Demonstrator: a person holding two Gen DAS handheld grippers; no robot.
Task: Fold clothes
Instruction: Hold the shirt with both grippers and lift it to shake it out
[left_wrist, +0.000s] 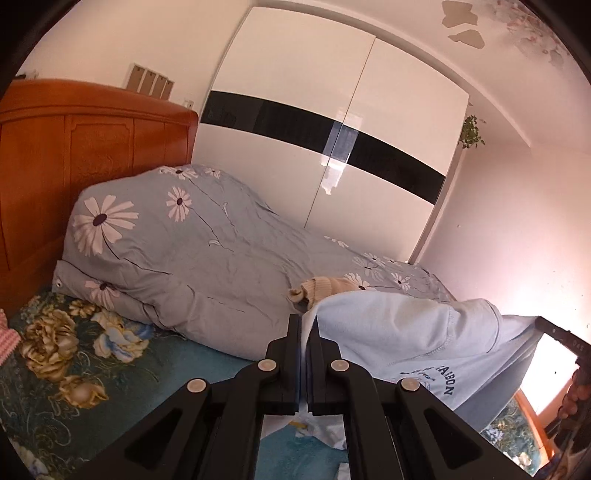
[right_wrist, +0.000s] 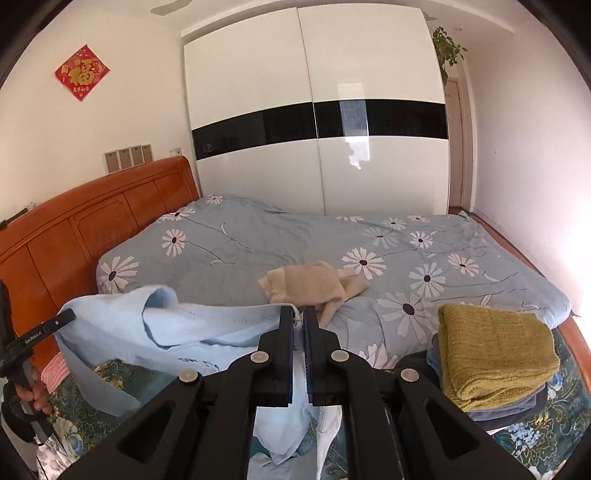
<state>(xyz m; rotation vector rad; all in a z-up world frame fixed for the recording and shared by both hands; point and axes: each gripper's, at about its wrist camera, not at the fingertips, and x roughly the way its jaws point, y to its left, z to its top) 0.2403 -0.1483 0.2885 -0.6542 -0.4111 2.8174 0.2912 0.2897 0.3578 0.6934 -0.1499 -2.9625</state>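
A light blue shirt with dark lettering hangs lifted above the bed, stretched between both grippers. My left gripper is shut on one edge of it, the cloth pinched between the black fingers. My right gripper is shut on the other edge of the same light blue shirt, whose body sags below and to the left. The right gripper's handle and a hand show at the far right of the left wrist view; the left gripper's handle and a hand show at the far left of the right wrist view.
A grey-blue daisy quilt covers the bed, with a beige garment lying on it. A stack of folded clothes topped by a mustard knit sits at the right. An orange wooden headboard and a white wardrobe stand behind.
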